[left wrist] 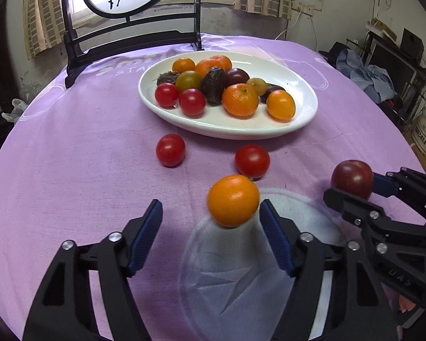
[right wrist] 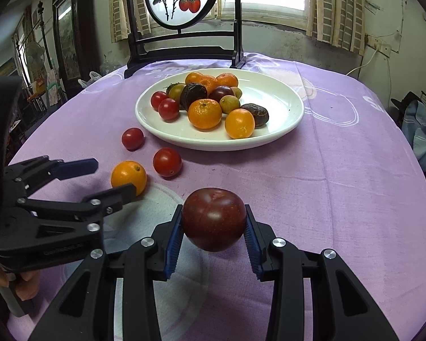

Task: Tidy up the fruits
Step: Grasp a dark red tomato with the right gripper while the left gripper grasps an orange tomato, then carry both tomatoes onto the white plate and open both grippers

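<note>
Fruits loose on cloth: two red tomatoes (left wrist: 170, 150), one orange fruit (left wrist: 233, 200) between spread left gripper (left wrist: 210, 213); right gripper (right wrist: 214, 221) pinches plum (right wrist: 213, 218).

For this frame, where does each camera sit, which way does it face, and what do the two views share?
Left wrist: on the left gripper, facing the white plate; its open fingers flank an orange fruit; right gripper at the right edge.
Right wrist: on the right gripper, shut on a dark red plum; left gripper at left.
Shared: plate, orange fruit, plum, purple tablecloth.
</note>
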